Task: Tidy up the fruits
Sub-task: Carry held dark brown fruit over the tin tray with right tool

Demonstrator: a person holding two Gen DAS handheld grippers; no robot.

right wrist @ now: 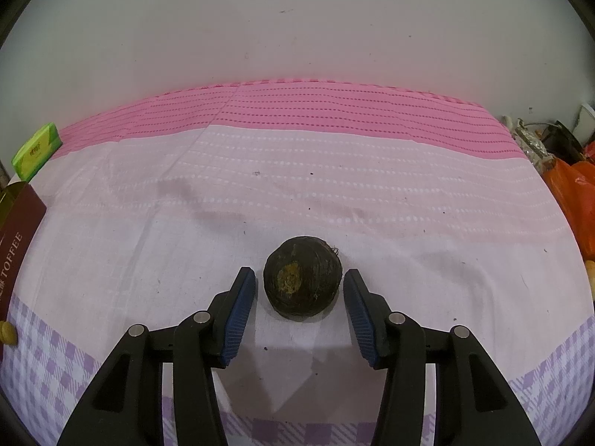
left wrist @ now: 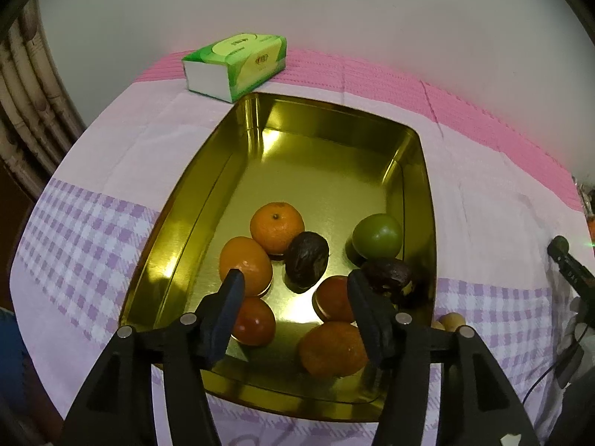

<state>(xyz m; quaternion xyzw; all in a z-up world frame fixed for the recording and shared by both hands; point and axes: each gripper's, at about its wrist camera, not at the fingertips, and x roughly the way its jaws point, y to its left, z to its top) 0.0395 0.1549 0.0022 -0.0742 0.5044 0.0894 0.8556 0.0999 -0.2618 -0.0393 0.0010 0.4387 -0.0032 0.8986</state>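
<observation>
In the left wrist view a gold metal tray (left wrist: 208, 200) lies on the cloth and holds several fruits: oranges (left wrist: 276, 226), a green fruit (left wrist: 377, 236), dark brown fruits (left wrist: 306, 260) and reddish ones (left wrist: 254, 321). My left gripper (left wrist: 295, 282) is open and empty, hovering over the tray's near end. In the right wrist view a dark round fruit (right wrist: 302, 281) with a yellowish spot sits on the cloth. My right gripper (right wrist: 299, 278) is open, its jaws on either side of that fruit with small gaps.
A green tissue pack (left wrist: 238, 65) lies behind the tray; it also shows at the far left of the right wrist view (right wrist: 35, 150). A small tan fruit (left wrist: 452, 321) lies beside the tray. The tray's maroon "TOFFEE" side (right wrist: 16, 238) is at left. Orange bags (right wrist: 574, 200) crowd the right edge.
</observation>
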